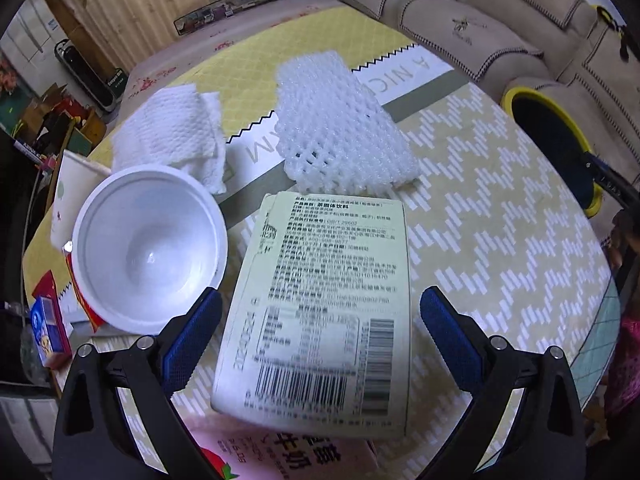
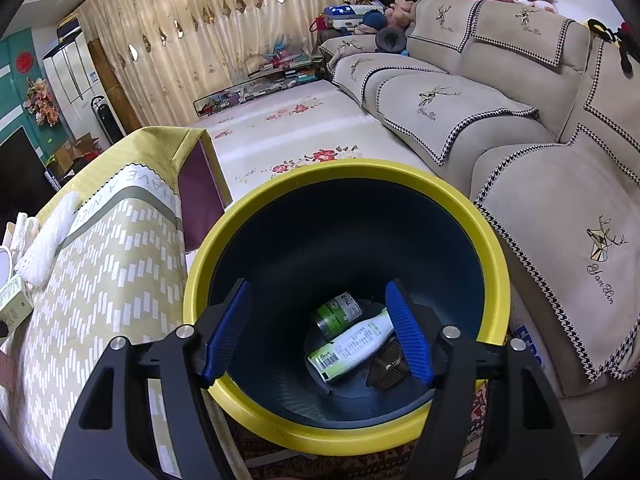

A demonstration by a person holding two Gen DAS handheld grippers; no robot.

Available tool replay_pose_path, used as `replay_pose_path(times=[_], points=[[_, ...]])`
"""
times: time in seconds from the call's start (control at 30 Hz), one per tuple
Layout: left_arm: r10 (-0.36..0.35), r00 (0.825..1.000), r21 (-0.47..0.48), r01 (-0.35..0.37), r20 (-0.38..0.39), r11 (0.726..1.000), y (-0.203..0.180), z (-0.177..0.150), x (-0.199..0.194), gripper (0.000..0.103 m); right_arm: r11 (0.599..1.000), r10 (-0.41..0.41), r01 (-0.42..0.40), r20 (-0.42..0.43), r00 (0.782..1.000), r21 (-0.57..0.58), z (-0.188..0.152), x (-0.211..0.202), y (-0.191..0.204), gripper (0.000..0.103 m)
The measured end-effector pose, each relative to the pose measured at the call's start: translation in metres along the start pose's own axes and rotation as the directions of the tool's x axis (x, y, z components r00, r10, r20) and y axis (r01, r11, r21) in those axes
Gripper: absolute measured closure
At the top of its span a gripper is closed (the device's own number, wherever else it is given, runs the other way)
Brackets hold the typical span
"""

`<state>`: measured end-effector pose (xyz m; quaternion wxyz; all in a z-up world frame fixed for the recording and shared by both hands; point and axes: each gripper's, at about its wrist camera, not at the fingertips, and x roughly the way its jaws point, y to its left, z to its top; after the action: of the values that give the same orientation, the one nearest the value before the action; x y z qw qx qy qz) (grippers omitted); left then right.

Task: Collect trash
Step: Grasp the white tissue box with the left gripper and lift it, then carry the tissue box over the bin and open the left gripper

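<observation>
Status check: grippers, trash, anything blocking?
Left hand-held gripper open over box. Right hand-held gripper open, empty, above bin; bottle inside. Nothing blocking.

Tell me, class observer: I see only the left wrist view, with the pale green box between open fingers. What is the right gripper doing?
Observer: The right gripper hangs open over the yellow-rimmed bin, with nothing between its fingers.
Operator: Is anything in that bin yet?
Observer: Yes. A white and green bottle lies on the bottom, beside a green can and a dark ridged piece.
Operator: Where does the bin stand?
Observer: On the floor, between the table's edge and the beige sofa.
</observation>
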<state>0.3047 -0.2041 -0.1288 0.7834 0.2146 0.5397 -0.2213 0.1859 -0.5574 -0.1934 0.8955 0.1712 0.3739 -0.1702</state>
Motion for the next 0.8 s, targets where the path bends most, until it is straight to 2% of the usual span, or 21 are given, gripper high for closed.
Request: replay_pose_path(times=[0.13,0.3,0.6,0.8], points=[[0.002,1.0,0.003,-0.002,-0.03,1.0,-0.001,0.004,0.007,0.022,1.0,0.005,-0.005,0.0,1.0,0.007,0.0,-0.001,-0.004,0.037],[-0.005,1.0,0.002,0.005,-0.021,1.0,-0.003,0.004,0.004,0.03,1.0,0.026,-0.026,0.013,1.0,0.008,-0.001,-0.009,-0.003,0.037],[-0.016,0.998,0.01,0.015,0.058,1.0,-0.014,-0.006,-0.035,0.031,0.997,0.078,-0.078,0.074,0.994,-0.006,-0.001,-0.046,0.002,0.036],[-0.05,0.992,0.082,0.041,0.114,0.996,-0.049,-0.003,-0.065,0.03,0.996,0.084,-0.082,0.112,0.99,-0.018,-0.003,-0.072,-0.004,0.035]])
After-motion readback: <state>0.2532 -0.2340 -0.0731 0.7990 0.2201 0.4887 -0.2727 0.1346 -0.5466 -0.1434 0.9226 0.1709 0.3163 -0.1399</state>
